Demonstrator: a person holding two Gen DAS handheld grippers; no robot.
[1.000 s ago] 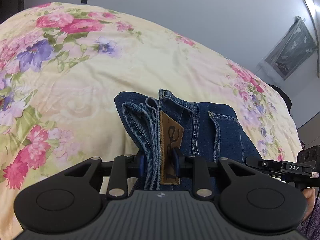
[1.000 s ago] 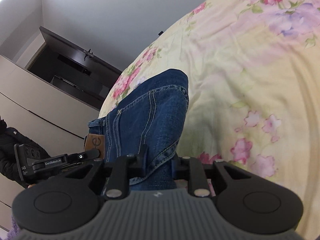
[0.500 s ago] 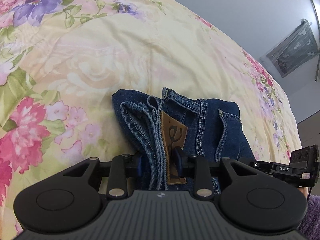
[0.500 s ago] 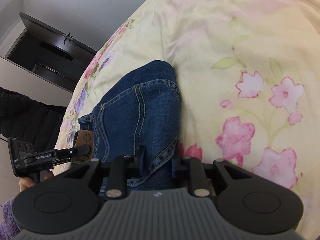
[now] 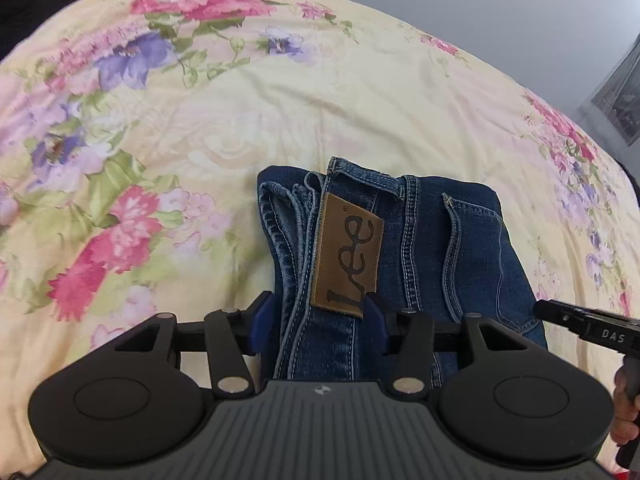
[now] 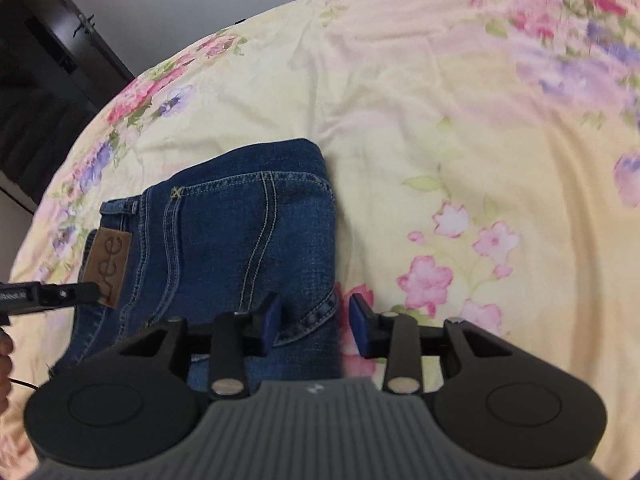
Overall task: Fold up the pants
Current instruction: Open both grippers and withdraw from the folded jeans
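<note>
Dark blue jeans (image 5: 416,240) lie folded in a compact stack on a yellow floral bedspread (image 5: 200,128), with the brown leather patch (image 5: 346,256) facing up. My left gripper (image 5: 319,320) straddles the waistband end of the stack. Its jaws are opening, and the layered denim edges between them are no longer squeezed. In the right wrist view the jeans (image 6: 240,232) fill the left centre. My right gripper (image 6: 315,320) is over their near right corner with its jaws opening. The left pad rests by the denim and the right pad hangs over bare bedspread (image 6: 460,140).
The bedspread stretches wide around the stack on all sides. A dark cabinet (image 6: 48,60) stands beyond the bed's far left edge, against a grey wall. A framed hanging (image 5: 624,96) is on the wall at right. A hand (image 5: 624,408) shows at the lower right.
Both pairs of jaws have widened and let go of the denim they were pinching. The stack now rests flat on the bedspread, and both views have tilted back up.
</note>
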